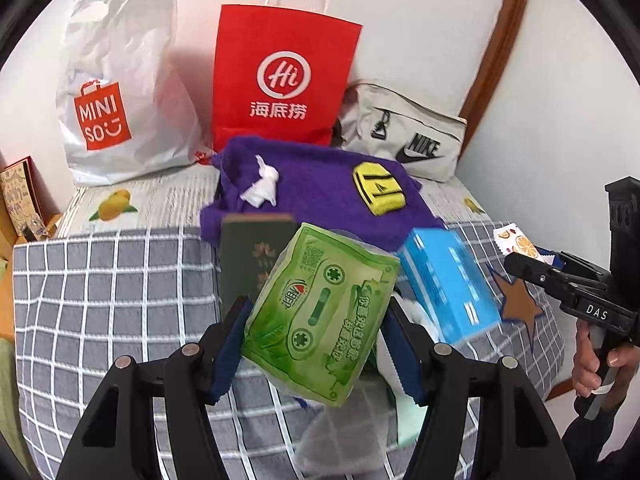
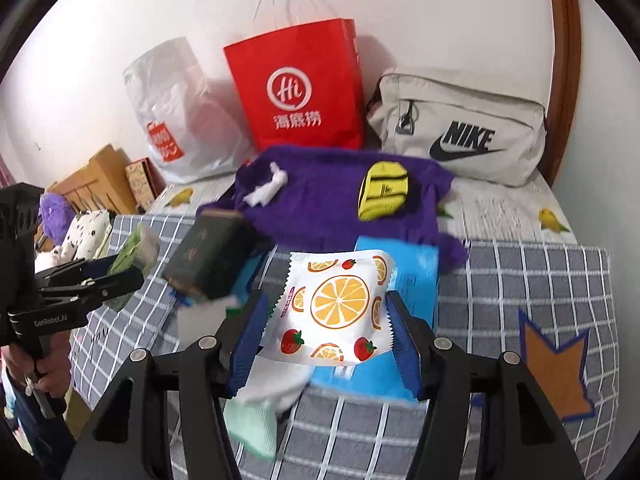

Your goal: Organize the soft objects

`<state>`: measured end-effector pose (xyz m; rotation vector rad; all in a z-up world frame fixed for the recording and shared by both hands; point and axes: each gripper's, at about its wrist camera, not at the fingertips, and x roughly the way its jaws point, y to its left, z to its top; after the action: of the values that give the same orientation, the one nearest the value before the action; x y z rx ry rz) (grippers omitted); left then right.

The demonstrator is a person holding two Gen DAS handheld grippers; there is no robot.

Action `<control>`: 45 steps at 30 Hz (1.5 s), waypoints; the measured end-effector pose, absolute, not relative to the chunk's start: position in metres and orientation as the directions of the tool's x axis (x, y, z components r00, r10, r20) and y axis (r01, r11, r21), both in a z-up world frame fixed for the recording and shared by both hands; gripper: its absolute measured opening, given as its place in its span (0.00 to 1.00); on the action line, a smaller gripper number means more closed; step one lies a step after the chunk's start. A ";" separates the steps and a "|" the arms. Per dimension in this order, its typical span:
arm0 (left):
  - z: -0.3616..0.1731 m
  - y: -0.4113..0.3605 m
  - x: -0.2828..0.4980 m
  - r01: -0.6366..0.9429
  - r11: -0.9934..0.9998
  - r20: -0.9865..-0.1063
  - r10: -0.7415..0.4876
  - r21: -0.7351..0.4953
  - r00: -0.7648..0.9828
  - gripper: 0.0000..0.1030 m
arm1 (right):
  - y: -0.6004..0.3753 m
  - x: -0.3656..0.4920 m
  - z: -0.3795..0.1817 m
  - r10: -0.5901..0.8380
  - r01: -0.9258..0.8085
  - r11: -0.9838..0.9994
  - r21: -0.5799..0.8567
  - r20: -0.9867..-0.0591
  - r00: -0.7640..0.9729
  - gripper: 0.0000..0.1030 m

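My left gripper point(image 1: 316, 316) is shut on a green tissue pack point(image 1: 320, 312), held above the checked blanket. It also shows at the left of the right wrist view point(image 2: 132, 264). My right gripper point(image 2: 326, 320) is shut on a white pack printed with oranges and strawberries point(image 2: 336, 308); it shows at the right of the left wrist view point(image 1: 532, 260). On the bed lie a blue pack point(image 1: 448, 284), a dark green box point(image 2: 212, 256), a purple towel point(image 2: 328, 200) with a crumpled white tissue point(image 2: 268, 186) and a yellow wristband point(image 2: 382, 190) on it.
Against the wall stand a white Miniso plastic bag point(image 1: 120, 92), a red paper bag point(image 1: 280, 80) and a beige Nike pouch point(image 2: 460, 128). White and mint cloths point(image 2: 256, 412) lie under the grippers. Plush toys point(image 2: 80, 228) and boxes sit left of the bed.
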<state>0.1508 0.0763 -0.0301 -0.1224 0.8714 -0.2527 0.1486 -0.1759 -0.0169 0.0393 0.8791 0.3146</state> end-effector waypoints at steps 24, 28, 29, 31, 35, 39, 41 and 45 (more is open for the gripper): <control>-0.047 0.077 0.313 0.077 0.988 -0.803 -0.154 -0.134 0.576 0.61 | -0.188 0.303 -0.066 0.239 -0.212 0.966 0.145 -0.810 0.536 0.57; -0.051 0.072 0.337 0.067 0.990 -0.811 -0.139 -0.123 0.569 0.61 | -0.186 0.321 -0.079 0.229 -0.223 0.966 0.129 -0.828 0.512 0.57; -0.053 0.071 0.342 0.069 0.989 -0.811 -0.144 -0.128 0.567 0.61 | -0.186 0.325 -0.085 0.227 -0.228 0.966 0.126 -0.835 0.501 0.57; -0.057 0.070 0.352 0.064 0.988 -0.816 -0.153 -0.141 0.558 0.61 | -0.187 0.331 -0.092 0.219 -0.224 0.967 0.122 -0.846 0.486 0.57; -0.067 0.069 0.365 0.052 0.988 -0.823 -0.153 -0.149 0.547 0.61 | -0.187 0.338 -0.106 0.216 -0.225 0.967 0.122 -0.863 0.457 0.57; -0.076 0.069 0.373 0.049 0.988 -0.835 -0.152 -0.149 0.528 0.61 | -0.189 0.343 -0.110 0.199 -0.214 0.970 0.117 -0.886 0.419 0.58; -0.080 0.068 0.375 0.054 0.988 -0.838 -0.150 -0.143 0.525 0.61 | -0.190 0.348 -0.116 0.198 -0.208 0.971 0.121 -0.892 0.405 0.58; -0.088 0.069 0.379 0.050 0.988 -0.846 -0.149 -0.143 0.513 0.61 | -0.192 0.352 -0.126 0.207 -0.198 0.970 0.141 -0.906 0.370 0.59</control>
<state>0.3793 0.0689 -0.0876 -0.1048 1.0262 -0.1198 0.3518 -0.1917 -0.1262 0.0090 1.1632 0.2598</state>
